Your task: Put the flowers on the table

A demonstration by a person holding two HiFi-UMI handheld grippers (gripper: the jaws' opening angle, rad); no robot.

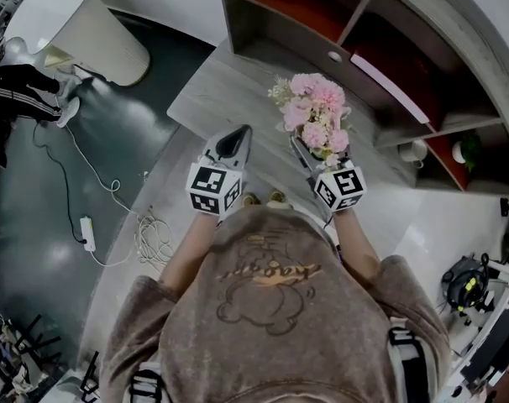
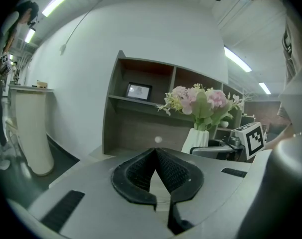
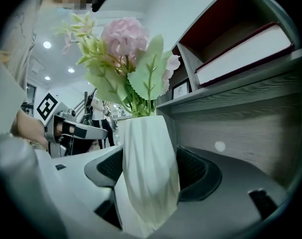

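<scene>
The right gripper point(image 1: 312, 154) has its fingers point(image 3: 198, 171) pinching a white ribbed vase point(image 3: 148, 183) from both sides, low on its body, and the vase stands upright with a bunch of pink flowers point(image 1: 316, 112) and green leaves rising out of it. In the head view the flowers sit over the far part of a pale wood-grain counter point(image 1: 229, 86), just in front of a shelf unit point(image 1: 406, 82). The vase's base is out of sight, so I cannot tell whether it touches the counter. The left gripper point(image 1: 236, 141) is held beside the right one at about the same level, its fingers point(image 2: 176, 171) pressed together at the tips with nothing between them. On the shelves are a small picture frame point(image 2: 139, 90), a white book point(image 3: 243, 51) lying flat, and a mug point(image 1: 414, 151). A white cable point(image 1: 112, 217) trails over the dark floor to the person's left.
</scene>
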